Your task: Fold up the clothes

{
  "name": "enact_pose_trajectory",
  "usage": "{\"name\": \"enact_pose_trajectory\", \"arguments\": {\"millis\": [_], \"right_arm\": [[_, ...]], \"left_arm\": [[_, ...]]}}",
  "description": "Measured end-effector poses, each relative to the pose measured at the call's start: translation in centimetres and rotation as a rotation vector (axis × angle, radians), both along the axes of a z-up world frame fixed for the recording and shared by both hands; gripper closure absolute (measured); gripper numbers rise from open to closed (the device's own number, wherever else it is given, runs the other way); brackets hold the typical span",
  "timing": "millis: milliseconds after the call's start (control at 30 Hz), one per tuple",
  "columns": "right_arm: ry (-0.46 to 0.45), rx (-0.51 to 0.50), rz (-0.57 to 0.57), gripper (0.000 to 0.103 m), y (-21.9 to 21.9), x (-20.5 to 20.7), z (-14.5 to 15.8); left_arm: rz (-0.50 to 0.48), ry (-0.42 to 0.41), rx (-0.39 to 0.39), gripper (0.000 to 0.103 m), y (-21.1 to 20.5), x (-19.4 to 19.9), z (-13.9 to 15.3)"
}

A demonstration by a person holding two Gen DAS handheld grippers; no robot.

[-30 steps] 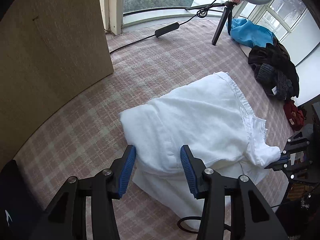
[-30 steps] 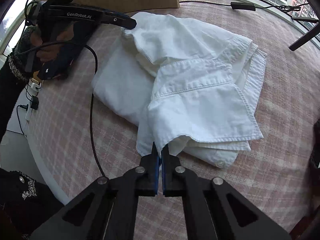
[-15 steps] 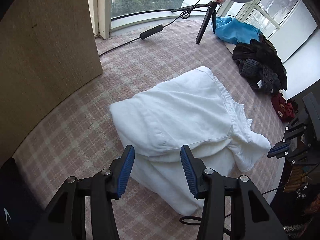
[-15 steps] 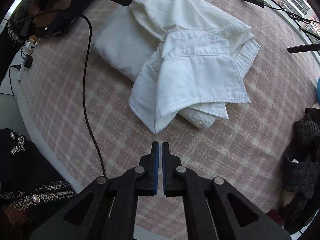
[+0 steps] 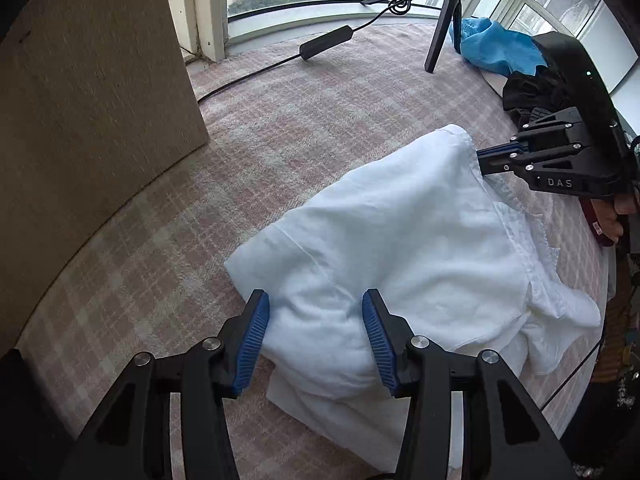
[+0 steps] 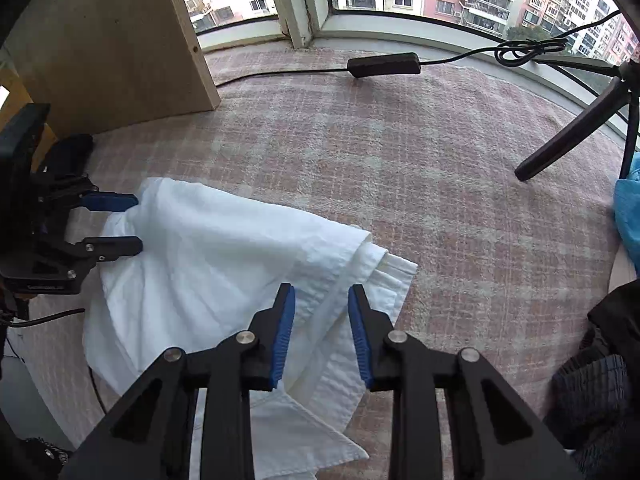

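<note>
A white shirt (image 5: 400, 248) lies bunched and partly folded on the pink checked cloth (image 5: 304, 120). My left gripper (image 5: 316, 340) is open, its blue pads on either side of the shirt's near end. In the right wrist view, my right gripper (image 6: 322, 332) is open too, straddling a folded edge of the shirt (image 6: 224, 256). Each gripper shows in the other's view: the right gripper (image 5: 480, 160) at the shirt's far corner, the left gripper (image 6: 136, 222) at its left end with the fabric between its fingers.
A wooden board (image 5: 92, 100) stands at the left. A black cable with an inline box (image 5: 326, 42) runs along the window side, near a tripod (image 5: 440, 36). A blue cloth (image 5: 496, 48) and dark clothes (image 6: 600, 380) are heaped at the right edge.
My right gripper has left the collar side, swung round to the shirt's other end and opened. The left gripper has come closer, and the shirt's end now lies between its pads.
</note>
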State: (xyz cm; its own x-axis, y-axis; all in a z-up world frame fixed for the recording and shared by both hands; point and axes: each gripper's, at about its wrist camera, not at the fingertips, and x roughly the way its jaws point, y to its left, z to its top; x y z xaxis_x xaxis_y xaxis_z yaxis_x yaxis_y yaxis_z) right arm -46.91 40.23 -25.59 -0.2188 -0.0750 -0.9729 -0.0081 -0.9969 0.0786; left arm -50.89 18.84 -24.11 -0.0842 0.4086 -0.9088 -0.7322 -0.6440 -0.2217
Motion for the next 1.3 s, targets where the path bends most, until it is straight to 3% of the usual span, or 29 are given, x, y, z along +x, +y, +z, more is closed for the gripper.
{"name": "enact_pose_trajectory", "arguments": {"millis": [100,233,333,400,467,633,733,800,867,1000,1167,1300], "right_arm": [[0.01,-0.164,-0.1,0.096,3.0,0.2,0.8],[0.022,-0.267,-0.177,0.061,5.0,-1.1,1.6],[-0.027,-0.35,-0.202,0.061,5.1,-2.3,0.4],[-0.048,-0.367,-0.224,0.061,4.9,-2.8,-0.3],[-0.059,-0.379,-0.24,0.061,4.9,-3.1,-0.7],[-0.071,-0.457,-0.296,0.061,6.1,-3.1,-0.4],[-0.051,-0.441,-0.285,0.061,5.8,-3.2,0.4],[-0.041,-0.371,-0.257,0.067,5.0,-3.3,0.7],[-0.032,-0.291,-0.225,0.096,4.4,-3.1,1.0],[0.013,-0.256,-0.193,0.1,4.8,-2.4,1.6],[0.011,-0.155,-0.163,0.099,3.9,-2.6,0.6],[0.018,-0.028,-0.187,0.091,4.5,-2.1,2.6]], "left_arm": [[0.057,-0.057,0.058,0.056,-1.3,-1.6,0.5],[0.163,-0.185,0.096,0.056,-2.4,-5.0,-1.0],[0.215,-0.279,0.114,0.059,-2.7,-6.4,-2.3],[0.228,-0.308,0.142,0.07,-2.5,-6.2,-2.6],[0.251,-0.31,0.162,0.079,-2.6,-6.1,-2.5],[0.285,-0.306,0.208,0.087,-3.3,-5.9,-2.1],[0.275,-0.27,0.187,0.09,-2.9,-5.7,-1.8],[0.266,-0.236,0.163,0.092,-2.4,-5.5,-1.6],[0.254,-0.184,0.133,0.094,-1.9,-5.1,-1.2],[0.223,-0.084,0.076,0.095,-1.1,-4.0,-1.2],[0.286,-0.124,0.121,0.093,-2.7,-4.5,-1.6],[0.314,-0.052,0.114,0.091,-3.9,-3.7,1.1]]}}
